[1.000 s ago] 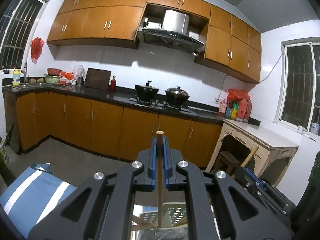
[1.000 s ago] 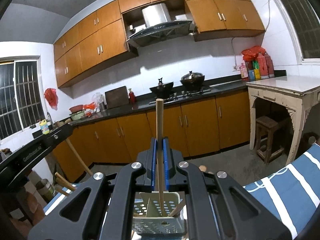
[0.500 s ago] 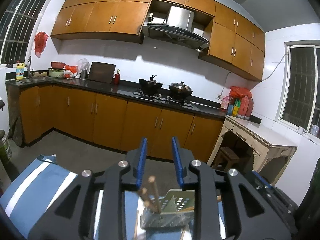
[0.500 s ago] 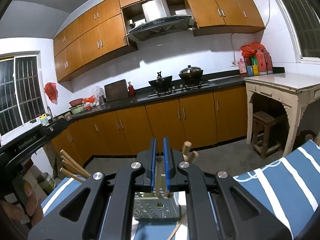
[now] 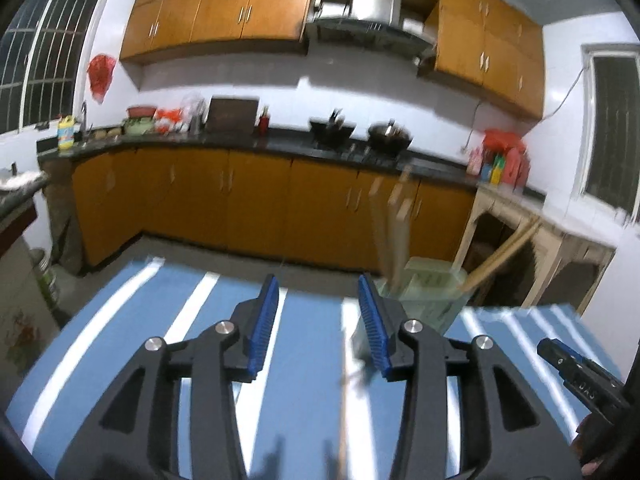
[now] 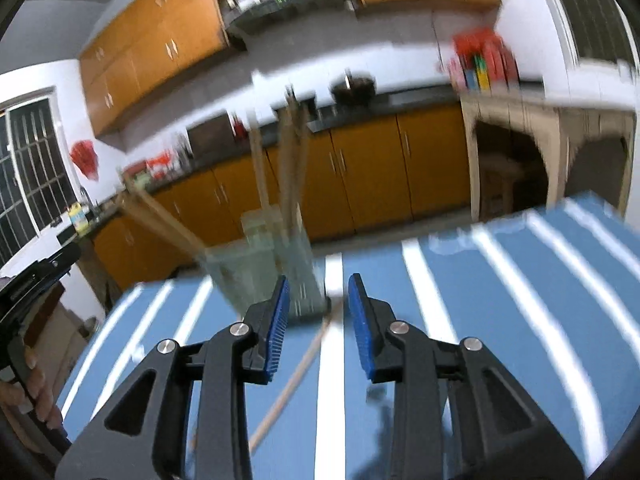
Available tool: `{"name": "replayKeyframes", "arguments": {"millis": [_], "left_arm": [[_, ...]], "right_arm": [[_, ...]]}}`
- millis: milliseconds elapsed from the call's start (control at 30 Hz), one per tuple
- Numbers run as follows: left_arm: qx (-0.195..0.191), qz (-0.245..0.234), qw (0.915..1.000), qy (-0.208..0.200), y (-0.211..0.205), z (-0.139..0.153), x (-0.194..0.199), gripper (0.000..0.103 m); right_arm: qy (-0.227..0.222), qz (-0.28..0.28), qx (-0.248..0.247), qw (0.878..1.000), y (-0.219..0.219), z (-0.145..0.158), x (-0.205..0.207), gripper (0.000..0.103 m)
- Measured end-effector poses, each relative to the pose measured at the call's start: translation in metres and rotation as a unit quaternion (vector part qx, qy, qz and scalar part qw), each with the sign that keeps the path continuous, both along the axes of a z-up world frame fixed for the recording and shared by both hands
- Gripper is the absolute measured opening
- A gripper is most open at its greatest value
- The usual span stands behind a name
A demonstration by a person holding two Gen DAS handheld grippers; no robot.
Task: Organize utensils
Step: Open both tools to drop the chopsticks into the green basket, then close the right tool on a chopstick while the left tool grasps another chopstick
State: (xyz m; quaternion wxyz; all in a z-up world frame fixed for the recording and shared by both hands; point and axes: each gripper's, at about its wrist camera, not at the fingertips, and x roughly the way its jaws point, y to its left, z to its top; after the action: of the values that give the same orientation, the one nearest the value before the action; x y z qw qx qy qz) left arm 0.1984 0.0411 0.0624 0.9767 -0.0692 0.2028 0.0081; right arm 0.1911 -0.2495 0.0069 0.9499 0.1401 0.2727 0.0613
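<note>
A pale green perforated utensil holder [image 5: 424,292] [image 6: 256,272] stands on the blue-and-white striped tablecloth [image 5: 132,320] [image 6: 500,280]. Several wooden sticks [image 5: 390,232] [image 6: 288,160] lean upright inside it. One more wooden stick [image 5: 343,400] [image 6: 296,376] lies flat on the cloth in front of the holder. My left gripper [image 5: 318,308] hovers to the holder's left, jaws opening, with nothing between the blue pads. My right gripper [image 6: 318,300] hovers just before the holder, jaws opening, and its pads touch nothing. The picture is blurred by motion.
Orange kitchen cabinets [image 5: 240,200] and a dark counter with pots run along the far wall. A pale side table [image 5: 560,236] stands at the right. A person's hand [image 6: 36,392] holds the left gripper's handle. Each gripper shows at the other view's edge.
Both grippers were shut on upright wooden sticks above the holder. Both have let go, their jaws have parted, and they have dropped lower and drawn back from the holder.
</note>
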Motion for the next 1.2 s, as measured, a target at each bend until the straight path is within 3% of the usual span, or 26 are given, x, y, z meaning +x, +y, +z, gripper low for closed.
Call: {"name": "replayKeyframes", "arguments": {"millis": [233, 533, 633, 667, 733, 967, 1100, 1200], "left_arm": [[-0.005, 0.024, 0.9956, 0.091, 0.026, -0.068, -0.009, 0.048], [-0.008, 0.033, 0.9925, 0.117, 0.043, -0.083, -0.011, 0.054], [-0.005, 0.027, 0.9921, 0.122, 0.040, -0.086, -0.009, 0.055], [-0.004, 0.025, 0.9919, 0.124, 0.037, -0.086, -0.007, 0.055], [-0.003, 0.020, 0.9915, 0.129, 0.033, -0.088, -0.005, 0.055], [0.001, -0.014, 0.9888, 0.149, 0.015, -0.100, 0.003, 0.055], [0.029, -0.048, 0.9858, 0.158, -0.008, -0.108, 0.006, 0.055], [0.054, -0.074, 0.9815, 0.168, -0.027, -0.116, 0.010, 0.055]], "right_arm": [[0.119, 0.037, -0.004, 0.992, 0.039, -0.066, 0.014, 0.032], [0.169, 0.064, -0.052, 0.982, 0.097, -0.097, 0.031, 0.032], [0.158, 0.060, -0.078, 0.982, 0.102, -0.097, 0.028, 0.031], [0.157, 0.057, -0.084, 0.982, 0.101, -0.097, 0.028, 0.026], [0.156, 0.052, -0.088, 0.982, 0.095, -0.097, 0.027, 0.012], [0.159, -0.003, -0.071, 0.985, 0.035, -0.099, 0.021, 0.008], [0.163, -0.052, -0.061, 0.983, -0.007, -0.100, 0.019, 0.007], [0.163, -0.039, -0.050, 0.985, -0.023, -0.100, 0.016, 0.007]]}}
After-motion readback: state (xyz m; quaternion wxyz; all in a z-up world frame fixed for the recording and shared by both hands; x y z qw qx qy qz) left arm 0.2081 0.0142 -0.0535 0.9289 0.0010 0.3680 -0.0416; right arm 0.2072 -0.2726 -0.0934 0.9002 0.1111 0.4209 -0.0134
